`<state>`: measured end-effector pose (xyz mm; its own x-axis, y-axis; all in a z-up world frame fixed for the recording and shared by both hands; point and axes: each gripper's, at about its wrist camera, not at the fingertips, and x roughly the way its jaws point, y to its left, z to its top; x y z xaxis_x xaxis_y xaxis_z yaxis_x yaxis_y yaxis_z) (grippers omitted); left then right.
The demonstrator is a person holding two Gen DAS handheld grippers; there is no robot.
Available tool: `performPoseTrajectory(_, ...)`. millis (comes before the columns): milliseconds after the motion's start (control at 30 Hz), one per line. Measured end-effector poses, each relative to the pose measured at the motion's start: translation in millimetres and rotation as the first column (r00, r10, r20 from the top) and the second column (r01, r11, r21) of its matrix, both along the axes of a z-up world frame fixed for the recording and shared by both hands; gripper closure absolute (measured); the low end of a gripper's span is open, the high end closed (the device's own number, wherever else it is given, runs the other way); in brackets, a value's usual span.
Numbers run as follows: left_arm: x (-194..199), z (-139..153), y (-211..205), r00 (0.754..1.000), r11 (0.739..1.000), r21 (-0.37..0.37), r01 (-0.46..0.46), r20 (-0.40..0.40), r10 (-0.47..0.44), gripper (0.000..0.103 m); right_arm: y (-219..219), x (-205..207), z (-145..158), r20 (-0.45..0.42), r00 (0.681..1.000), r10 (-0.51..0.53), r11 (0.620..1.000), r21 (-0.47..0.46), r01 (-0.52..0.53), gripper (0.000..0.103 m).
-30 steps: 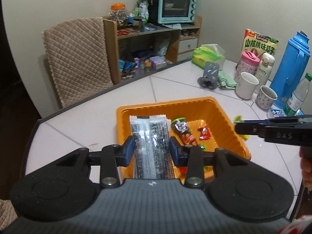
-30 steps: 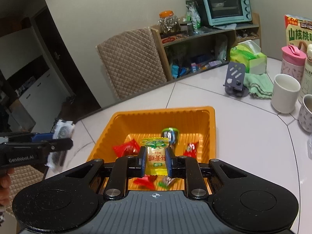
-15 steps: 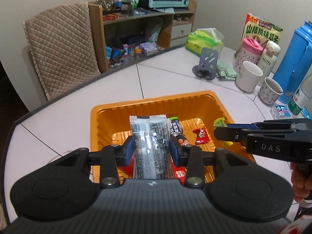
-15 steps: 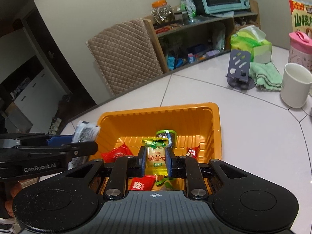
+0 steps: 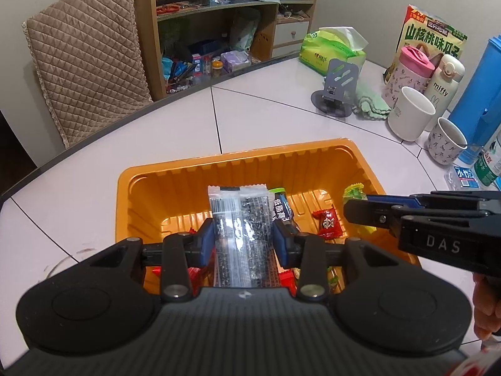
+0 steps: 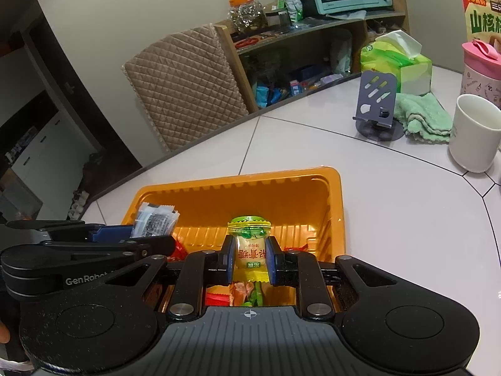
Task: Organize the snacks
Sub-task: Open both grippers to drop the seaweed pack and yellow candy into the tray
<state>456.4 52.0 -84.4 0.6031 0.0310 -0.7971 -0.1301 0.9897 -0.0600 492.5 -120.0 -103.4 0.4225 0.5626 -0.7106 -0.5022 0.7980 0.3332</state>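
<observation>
My left gripper (image 5: 242, 239) is clamped on a black-and-clear speckled packet (image 5: 239, 219), held upright over the middle of the orange tray (image 5: 250, 164). My right gripper (image 6: 250, 258) is clenched on a small yellow candy packet (image 6: 249, 247), also above the tray, toward its right side. The two tools sit close side by side; in the left view the right one crosses in over the tray's right rim. Loose wrapped sweets lie on the tray floor, among them a red candy (image 5: 327, 224) and a dark wrapped bar (image 5: 281, 208).

The tray rests near the table's (image 5: 266, 119) front edge. Toward the far right of the table stand a grey phone stand (image 5: 339, 86), a green cloth (image 5: 369, 101), a white cup (image 5: 410, 119), a patterned cup (image 5: 446, 141), a tissue pack (image 5: 332, 50) and a blue flask (image 5: 476, 94), all well apart from the tray. A quilted chair back (image 5: 87, 59) stands beyond the table's far edge.
</observation>
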Motion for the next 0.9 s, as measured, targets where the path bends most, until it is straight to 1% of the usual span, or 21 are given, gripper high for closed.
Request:
performPoseTrajectory(333,11,-11,2,1.0,1.0,-0.01,-0.004,-0.024,0.004,0.067,-3,4,-4,-0.008,1.0,-0.015,1.0,-0.002,0.015,0.082)
performPoseTrajectory(400,10,-10,5,1.0,1.0,-0.013,-0.012,-0.017,0.011,0.067,-4,6,-4,-0.008,1.0,-0.018,1.0,0.0,0.018,0.082)
performPoseTrajectory(467,10,-8,7,1.0,1.0,-0.012,-0.015,-0.006,0.015,0.061,-5,6,-4,-0.007,1.0,-0.02,1.0,0.001,0.02,0.082)
performPoseTrajectory(600,8,-3,10,1.0,1.0,0.001,-0.023,-0.002,0.023,0.06,-6,6,-1,-0.005,1.0,-0.021,1.0,0.006,0.021,0.082)
performPoseTrajectory(667,5,-1,12,1.0,1.0,-0.001,-0.03,0.0,0.03,0.058,-7,5,0,-0.004,1.0,-0.021,1.0,0.008,0.021,0.082)
performPoseTrajectory(900,-9,8,22,0.999,0.999,-0.008,-0.049,0.009,0.049,0.057,-12,1,7,-0.001,1.0,-0.014,1.0,0.013,0.014,0.082)
